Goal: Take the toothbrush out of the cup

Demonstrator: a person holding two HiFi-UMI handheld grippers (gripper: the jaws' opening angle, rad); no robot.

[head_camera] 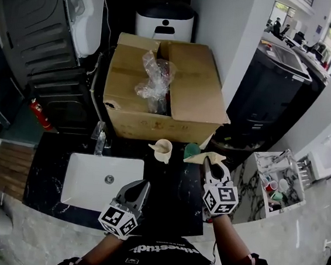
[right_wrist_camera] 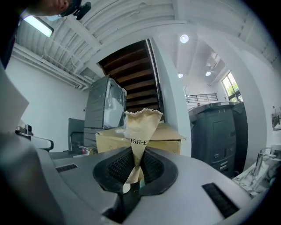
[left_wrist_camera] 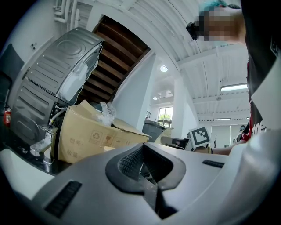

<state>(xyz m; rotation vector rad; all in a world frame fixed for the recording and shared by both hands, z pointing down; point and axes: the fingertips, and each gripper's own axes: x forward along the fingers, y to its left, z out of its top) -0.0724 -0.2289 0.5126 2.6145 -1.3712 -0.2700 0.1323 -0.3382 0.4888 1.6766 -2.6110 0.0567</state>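
Note:
A cream cup (head_camera: 163, 151) stands on the black counter (head_camera: 170, 200) in front of the cardboard box, with a small green cup (head_camera: 192, 150) to its right. My right gripper (head_camera: 207, 161) (right_wrist_camera: 131, 175) is raised just right of the cups. It is shut on a cream tube-like packet (head_camera: 200, 157) (right_wrist_camera: 141, 127) with a crimped, flared end and the print "HIGH-E"; I see no bristles on it. My left gripper (head_camera: 143, 185) (left_wrist_camera: 149, 186) hovers by the sink's front right corner, shut and empty. What lies inside the cream cup is not clear.
A white sink (head_camera: 84, 182) with a faucet (head_camera: 100, 140) (left_wrist_camera: 47, 140) is set in the counter's left. An open cardboard box (head_camera: 181, 98) (left_wrist_camera: 90, 136) holding plastic wrap stands behind the cups. A white rack (head_camera: 291, 195) with small cups stands at the right.

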